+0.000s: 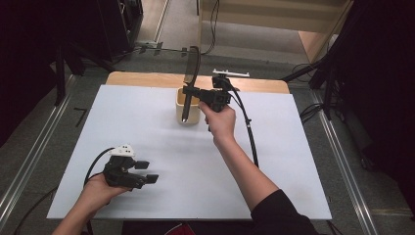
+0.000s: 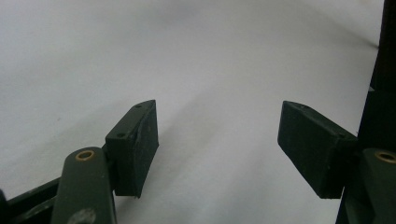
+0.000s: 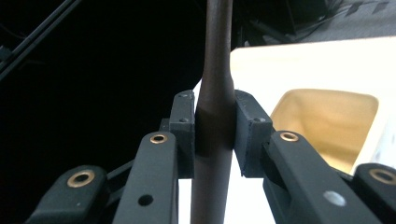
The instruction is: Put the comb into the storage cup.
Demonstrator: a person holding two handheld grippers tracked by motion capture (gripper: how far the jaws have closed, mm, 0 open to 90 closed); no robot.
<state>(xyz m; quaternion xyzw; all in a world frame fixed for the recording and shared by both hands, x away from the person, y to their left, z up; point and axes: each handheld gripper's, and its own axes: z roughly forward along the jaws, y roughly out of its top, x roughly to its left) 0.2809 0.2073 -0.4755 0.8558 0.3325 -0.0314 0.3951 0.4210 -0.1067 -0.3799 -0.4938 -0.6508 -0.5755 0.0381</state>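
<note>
My right gripper [image 1: 190, 91] is shut on a long dark utensil [image 1: 192, 68] that stands nearly upright. The utensil's lower end reaches into a cream square holder [image 1: 195, 117] at the back middle of the white table top [image 1: 147, 127]. In the right gripper view, the pads [image 3: 184, 130] clamp the utensil's brown handle [image 3: 217, 46], with the holder's open mouth [image 3: 327, 60] just to the right. My left gripper [image 1: 147, 172] rests low at the front left, open. Between its fingers [image 2: 135, 144] there is only bare white surface.
A wooden strip [image 1: 147, 78] runs along the table's far edge. The right gripper's cable [image 1: 252, 137] trails down beside the forearm. Metal floor rails [image 1: 29, 156] flank both sides of the table, and dark stands [image 1: 328, 73] with cables rise beyond the back corners.
</note>
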